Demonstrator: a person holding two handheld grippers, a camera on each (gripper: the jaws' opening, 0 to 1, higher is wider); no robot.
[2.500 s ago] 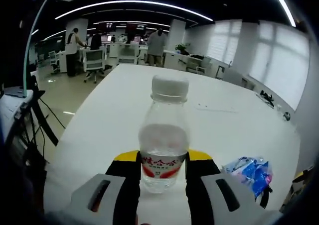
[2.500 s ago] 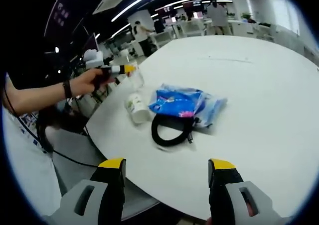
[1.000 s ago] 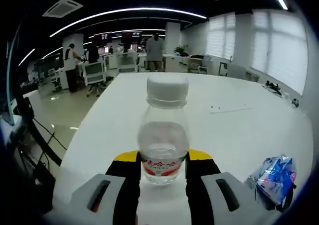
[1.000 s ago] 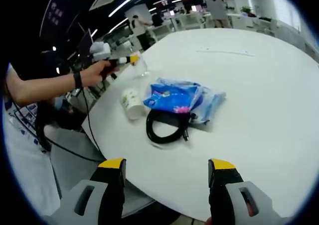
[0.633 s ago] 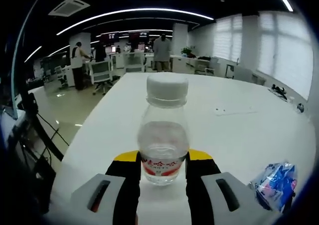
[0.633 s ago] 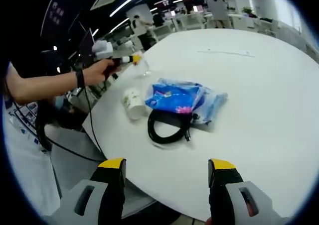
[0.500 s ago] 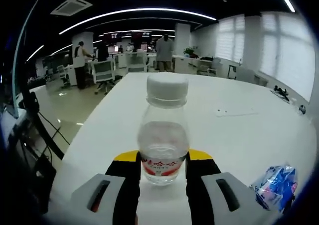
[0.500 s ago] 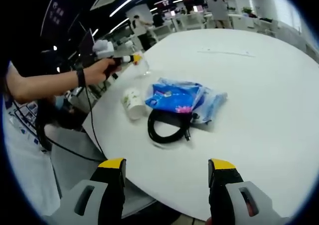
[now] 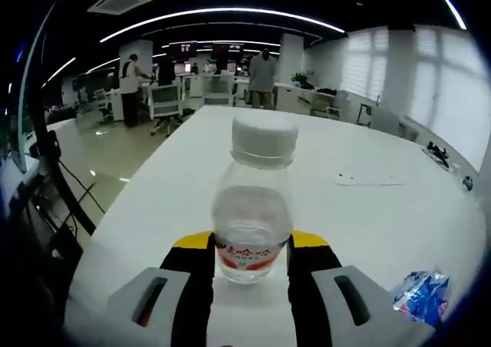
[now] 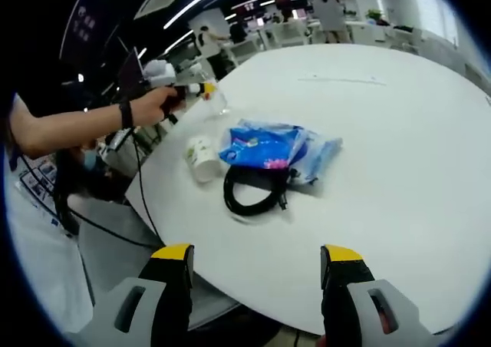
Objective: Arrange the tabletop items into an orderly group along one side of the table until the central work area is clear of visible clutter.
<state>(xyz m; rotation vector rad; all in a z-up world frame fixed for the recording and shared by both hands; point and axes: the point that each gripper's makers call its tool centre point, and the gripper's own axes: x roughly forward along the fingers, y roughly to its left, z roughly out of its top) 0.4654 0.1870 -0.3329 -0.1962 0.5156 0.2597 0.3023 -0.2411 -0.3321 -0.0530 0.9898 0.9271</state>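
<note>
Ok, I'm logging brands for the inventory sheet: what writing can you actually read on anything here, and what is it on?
Water bottle: a red and white label with white characters, too blurred to read.
Blue packet: pink and white print, too small to read.
White cup lying on its side: greenish marks, not readable.
Paper sheet on the table: no text can be made out.
Nothing here reads clearly enough to quote.

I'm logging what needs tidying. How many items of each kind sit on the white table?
Water bottle: 1
Paper cup, lying on its side: 1
Blue snack bags: 2
Black coiled cable: 1
Paper sheet: 1
Total: 6
</note>
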